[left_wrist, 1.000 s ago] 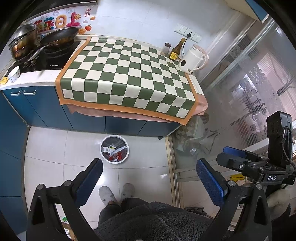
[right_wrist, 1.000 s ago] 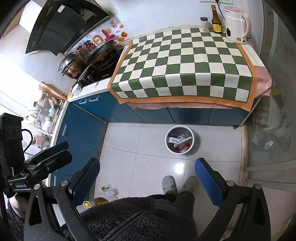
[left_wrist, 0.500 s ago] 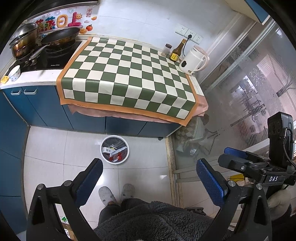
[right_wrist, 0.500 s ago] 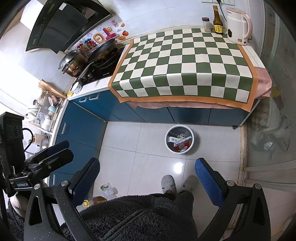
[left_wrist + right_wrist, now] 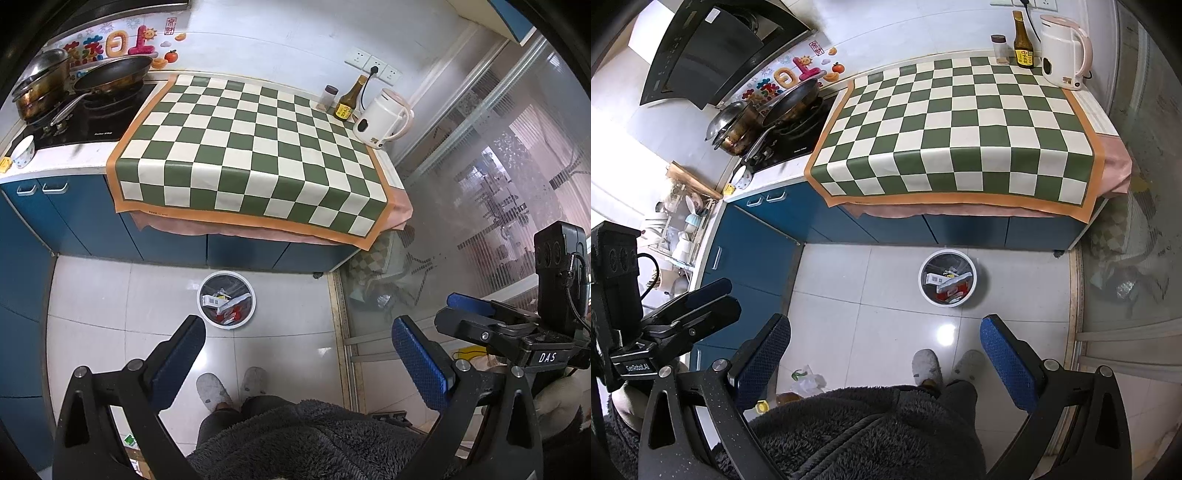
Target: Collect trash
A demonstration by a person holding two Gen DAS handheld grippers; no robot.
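While both grippers hang high over floor — left gripper (image 5: 297, 341), right gripper (image 5: 884, 338) jaws spread, empty — bin (image 5: 226, 305) holds trash.

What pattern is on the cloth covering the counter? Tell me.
Green and cream checks with an orange border on the counter cloth; clearest in the left wrist view.

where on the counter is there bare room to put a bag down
Most of the checkered cloth is bare, from the stove edge across to its front hem. The back right corner is crowded: spice jar, sauce bottle, kettle. The stove holds a frying pan and a pot.
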